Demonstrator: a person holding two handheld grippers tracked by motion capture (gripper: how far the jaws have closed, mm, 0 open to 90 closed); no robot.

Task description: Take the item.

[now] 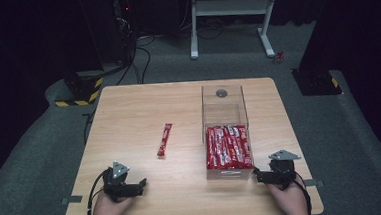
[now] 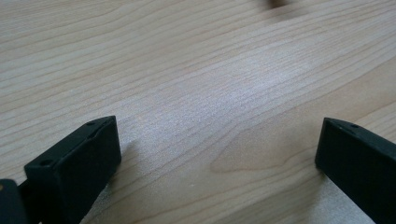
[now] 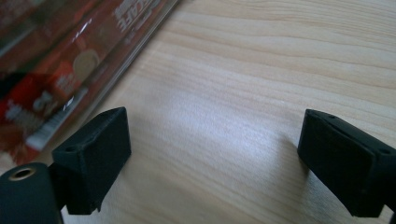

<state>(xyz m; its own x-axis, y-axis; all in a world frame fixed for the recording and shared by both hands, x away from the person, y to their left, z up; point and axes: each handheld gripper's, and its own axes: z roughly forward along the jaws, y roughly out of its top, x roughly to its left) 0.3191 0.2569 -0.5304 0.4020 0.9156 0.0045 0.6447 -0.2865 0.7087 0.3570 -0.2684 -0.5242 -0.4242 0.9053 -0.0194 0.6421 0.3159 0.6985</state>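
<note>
A person's two hands rest at the bottom edge of a light wooden desk (image 1: 128,111), each holding a black two-jaw gripper. The left gripper (image 1: 142,183), lower left of the high view, sits low over bare wood w/ its jaws spread wide; its own view confirms it (image 2: 219,154), nothing between the jaws but desk grain. The right gripper (image 1: 257,176), lower right of the frame, also has its jaws spread apart and pinches nothing; in its own view (image 3: 215,149) the jaws frame bare wood.

Just beside the right gripper, touching nothing of it that can be told, stands a clear plastic box (image 1: 222,98), long axis running toward the top of the frame, right of centre. Its near half is packed w/ red stick sachets (image 1: 228,146) lying side by side; the far half is bare. The box wall & the red packs show at the upper left of the right gripper view (image 3: 60,60).

A single red stick sachet (image 1: 164,139) lies loose on the desk at centre frame, slightly tilted, well apart from both grippers and left of the box.
</note>
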